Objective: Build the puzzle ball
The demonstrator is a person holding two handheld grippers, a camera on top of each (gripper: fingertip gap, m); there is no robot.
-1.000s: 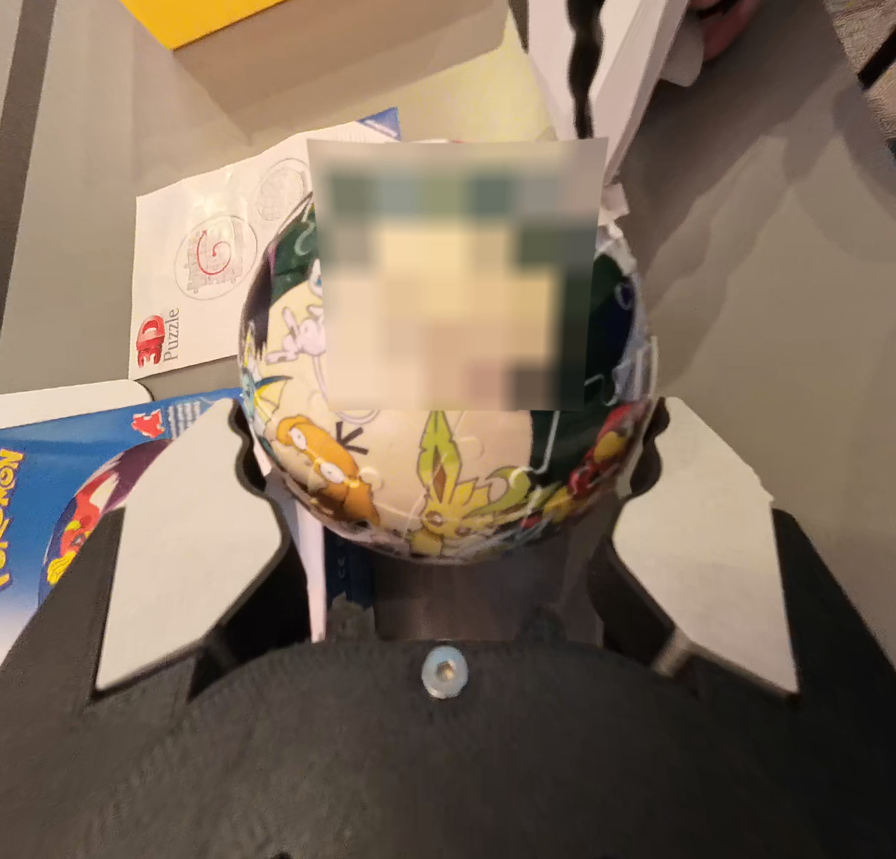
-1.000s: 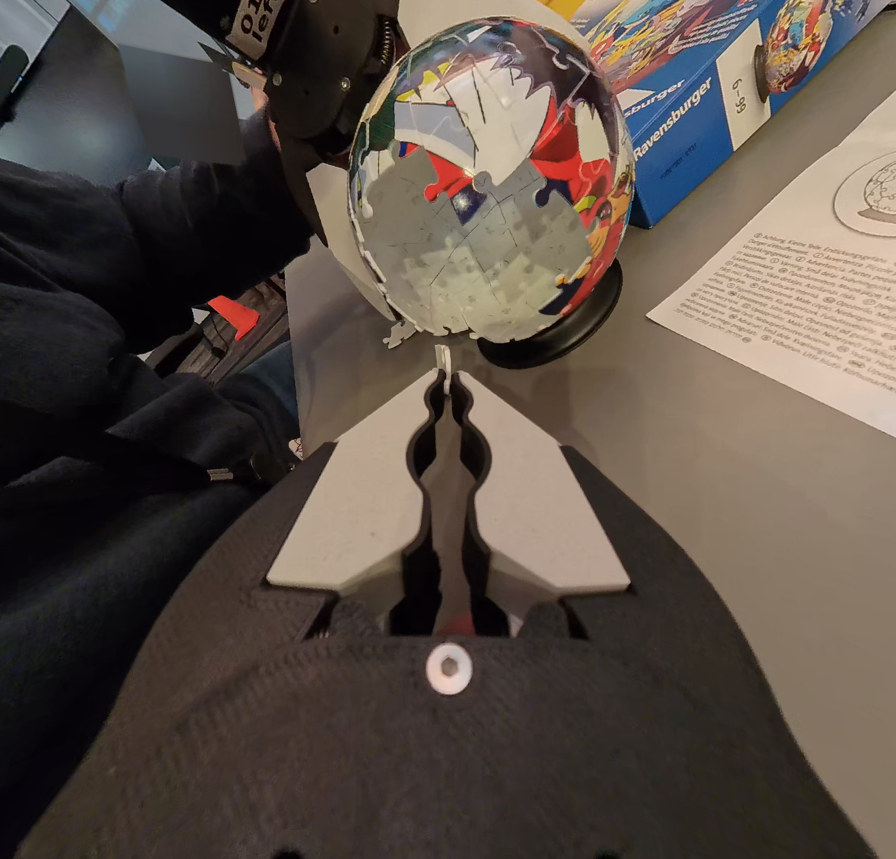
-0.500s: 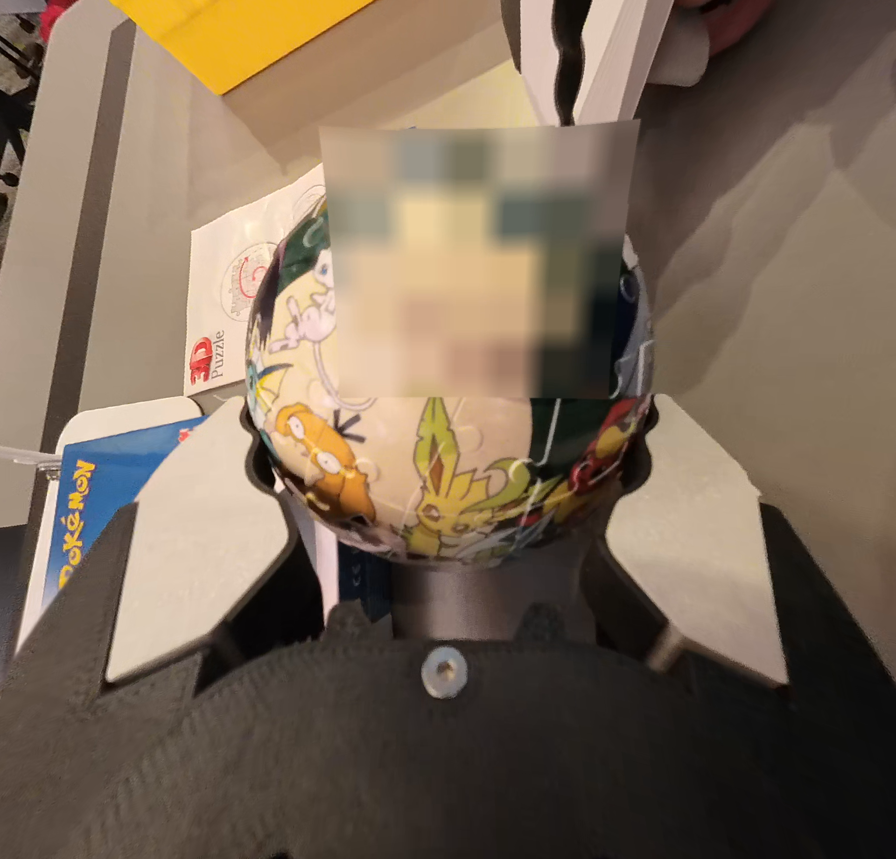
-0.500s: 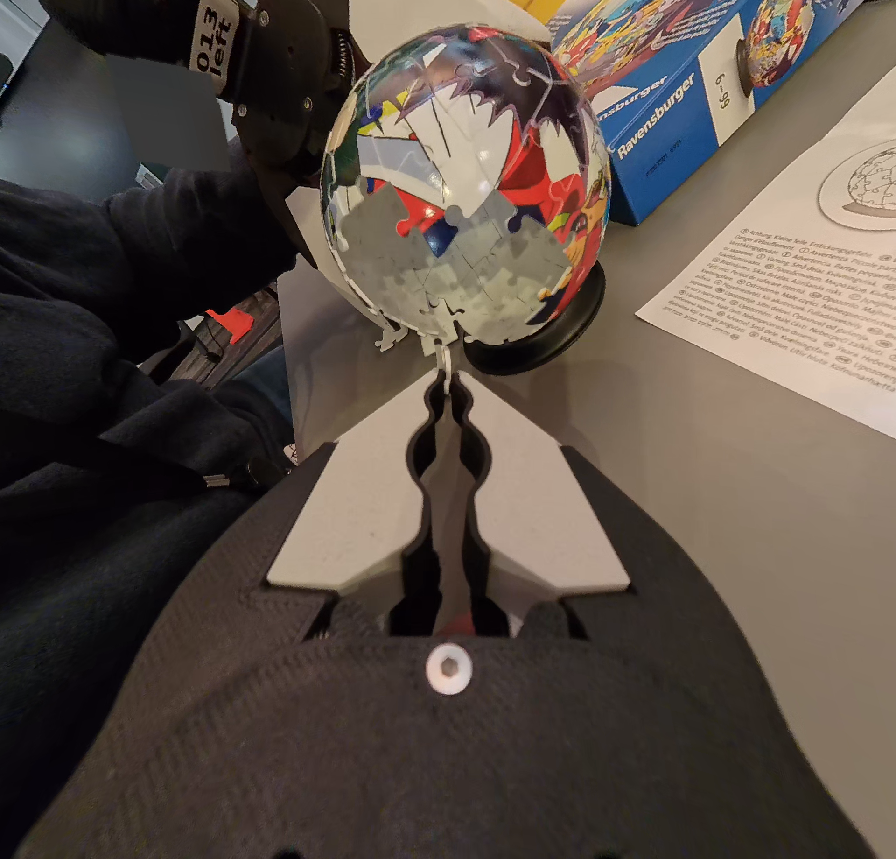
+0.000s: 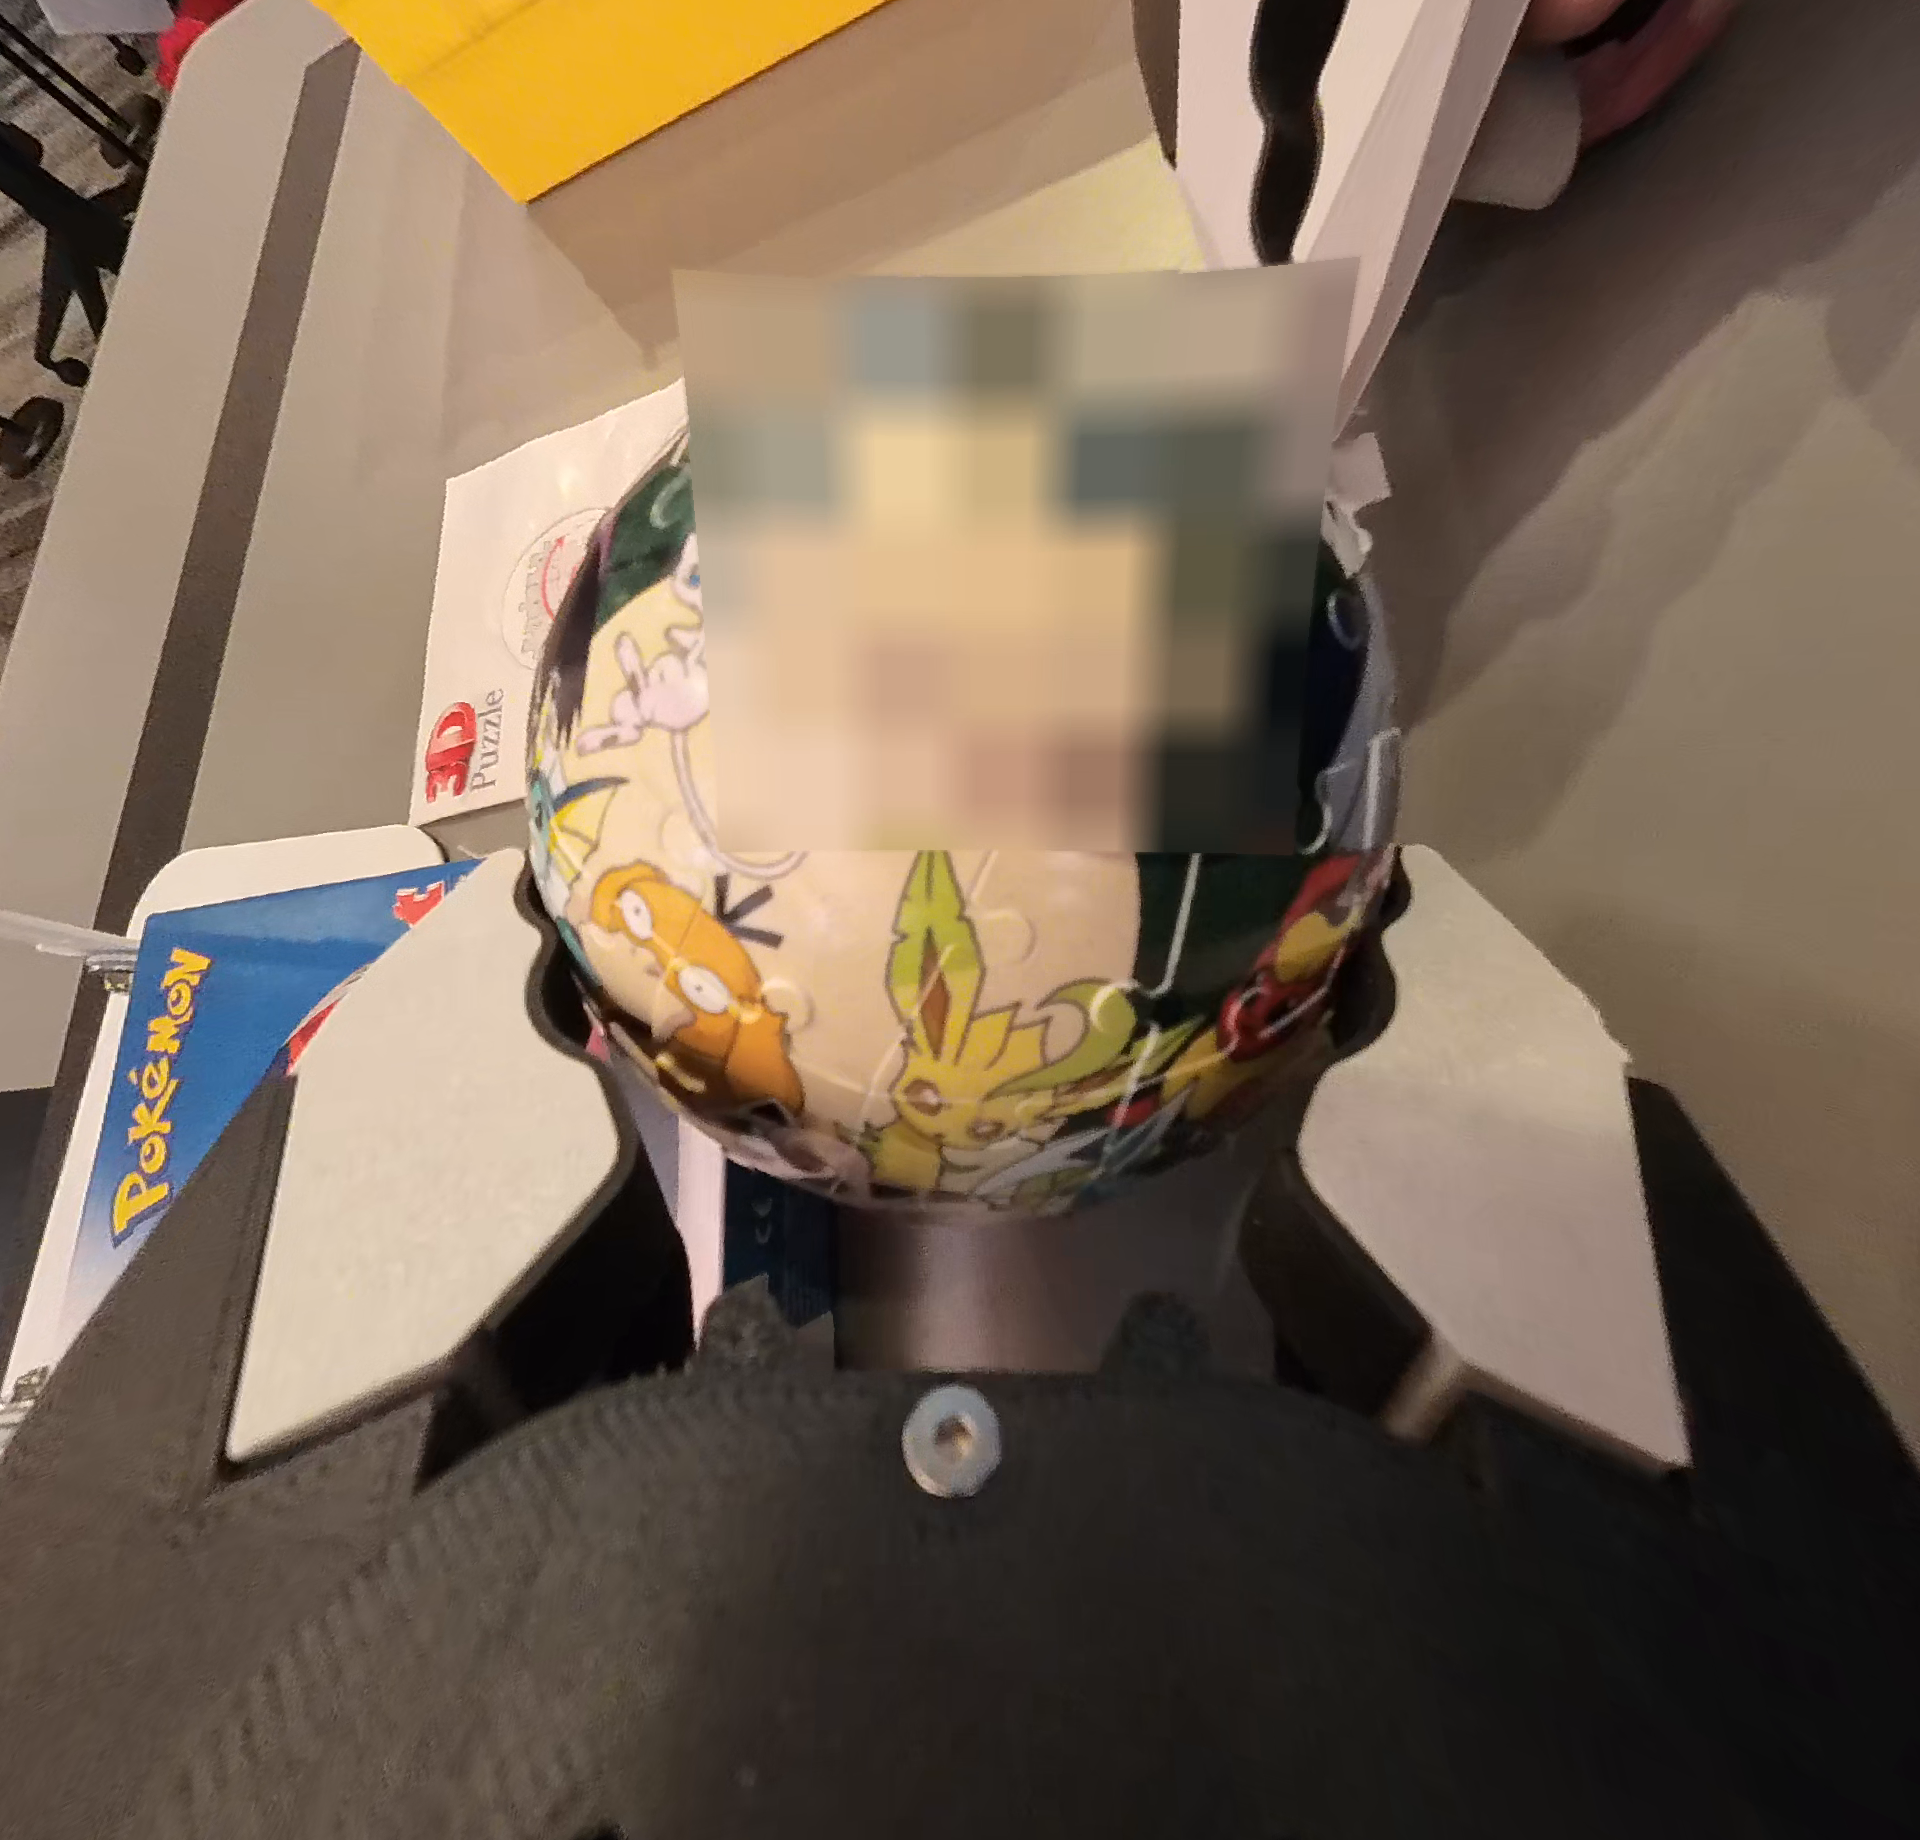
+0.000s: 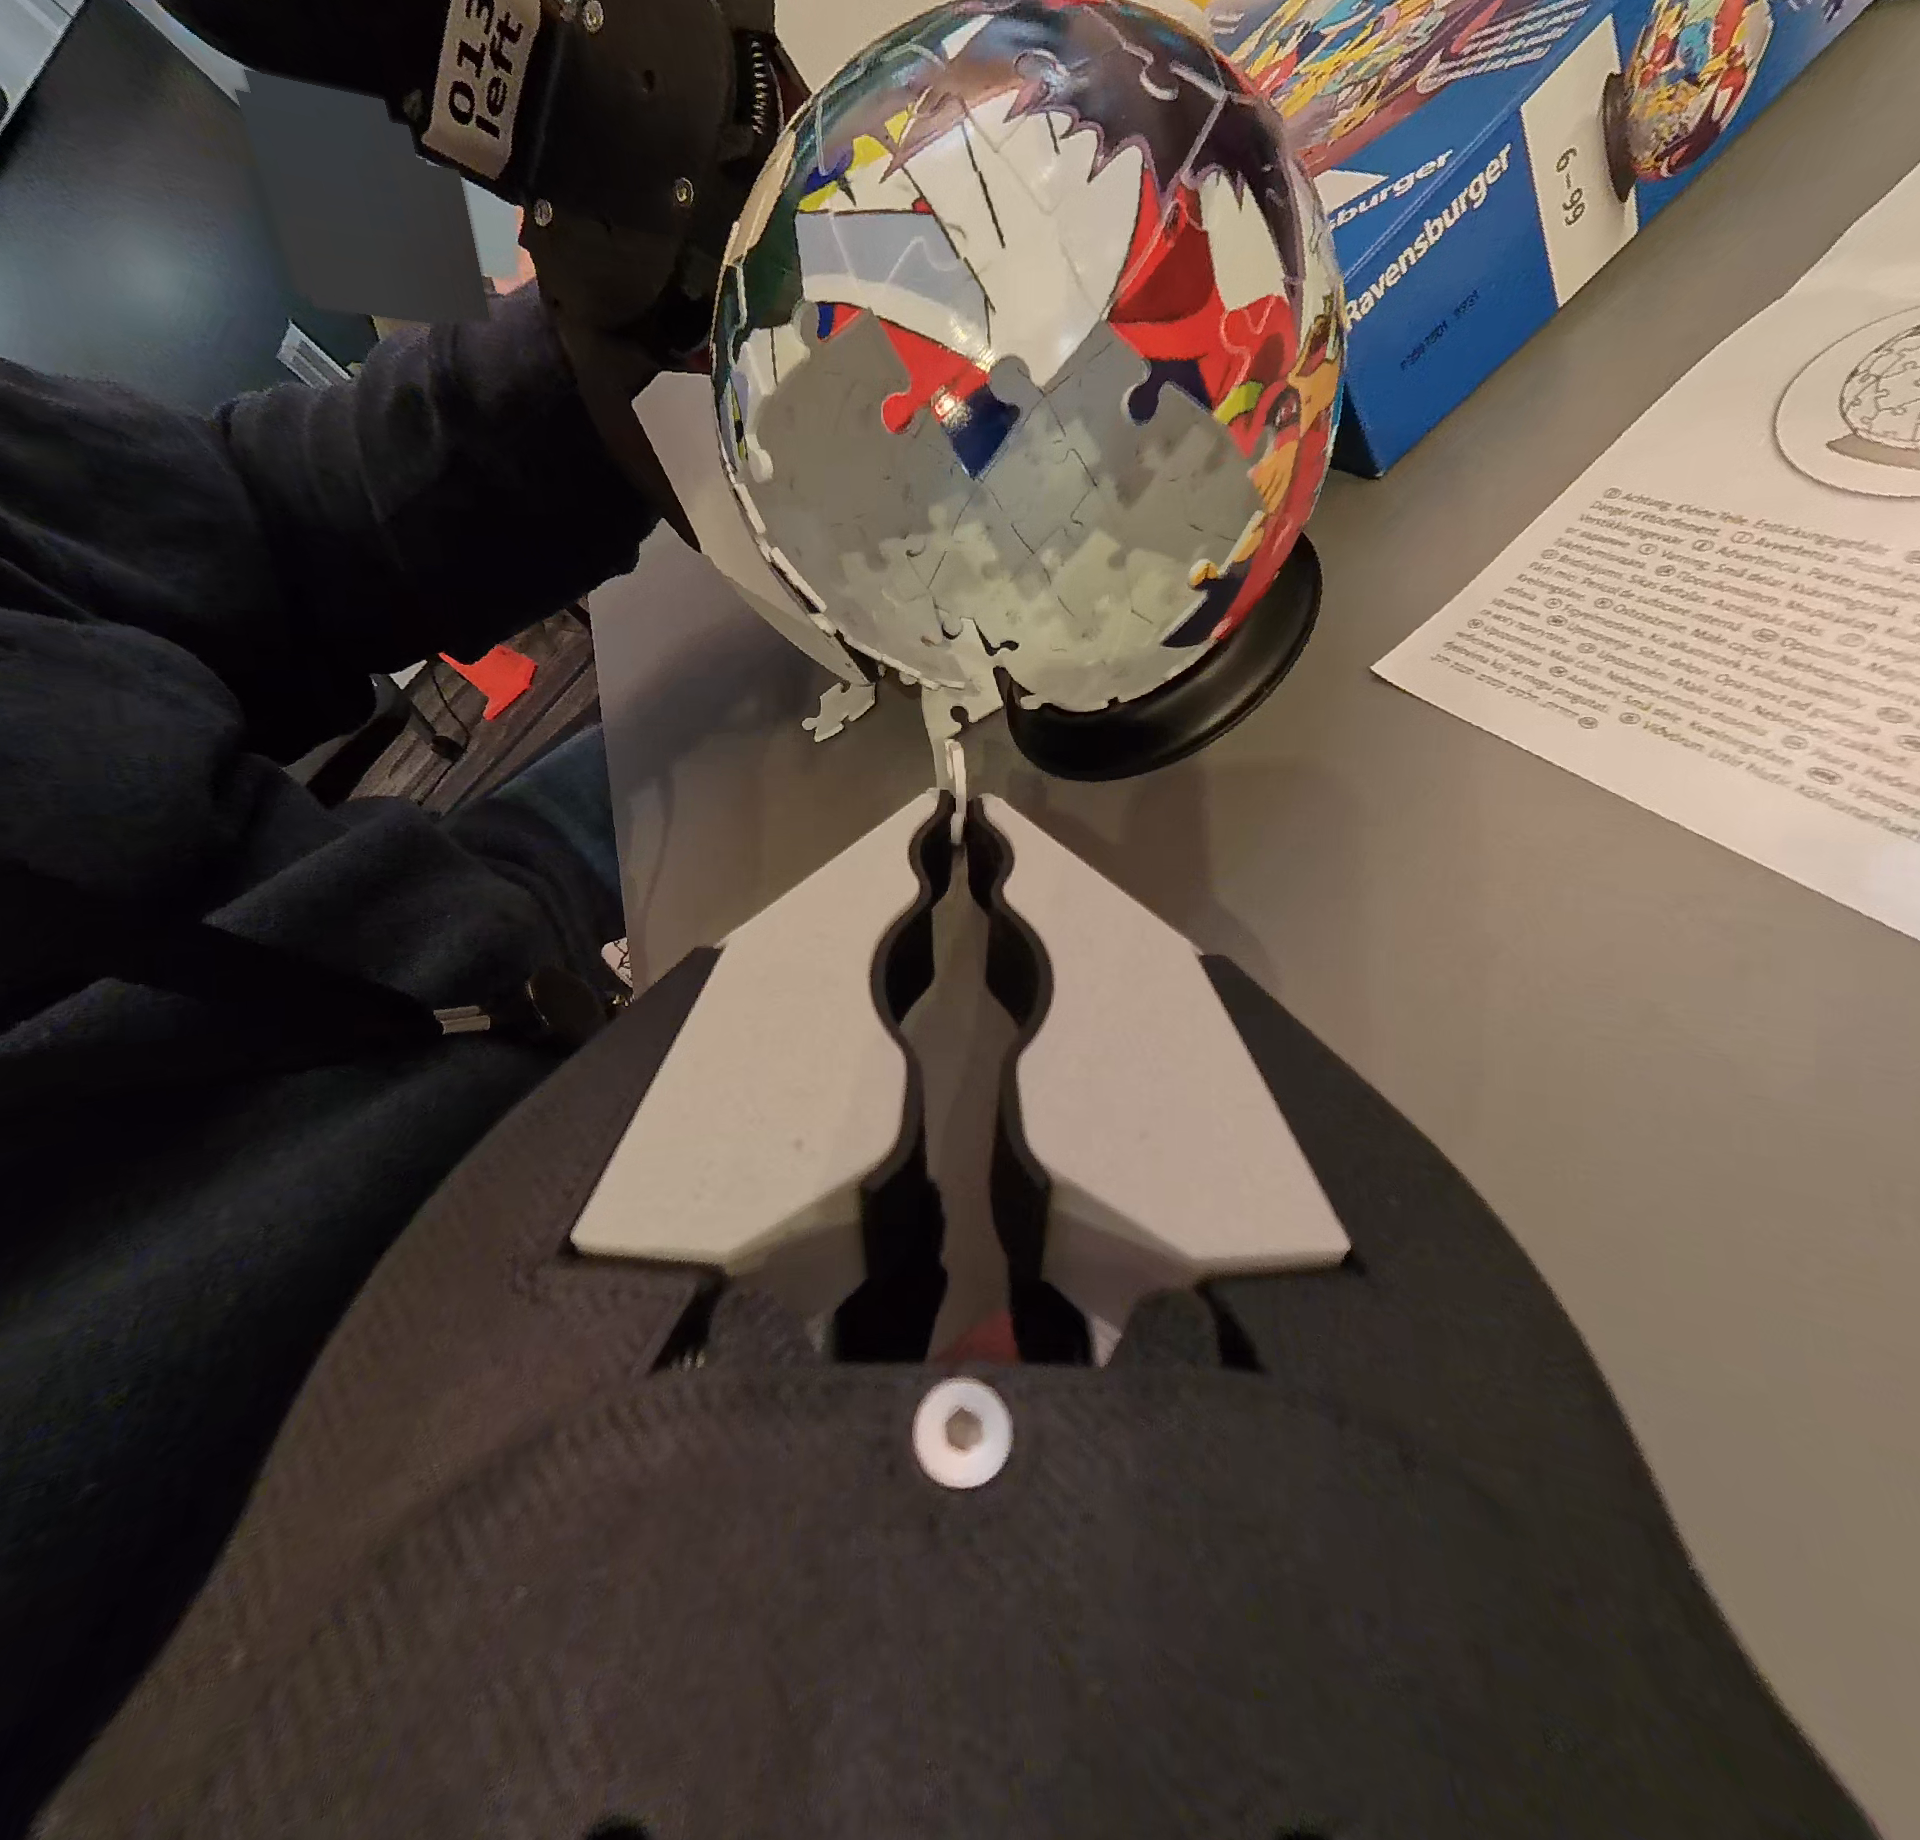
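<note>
We see our left gripper (image 5: 961, 969) clamping the puzzle ball (image 5: 935, 1011) at the frame's centre, one finger on each side. Our right gripper (image 5: 1309, 232) reaches in from the upper right, fingers nearly together. A blue box (image 5: 197, 1001) lies at left, a leaflet (image 5: 499, 627) above it.

Print, not repeated here, shows on the blue box (image 6: 1455, 263) at one o'clock, the paper sheet (image 6: 1714, 627) at three, and a white tag (image 6: 480, 76) at eleven.

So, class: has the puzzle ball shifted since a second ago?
No. In the right wrist view, the puzzle ball still sits just left of the blue box, at its near corner.
</note>
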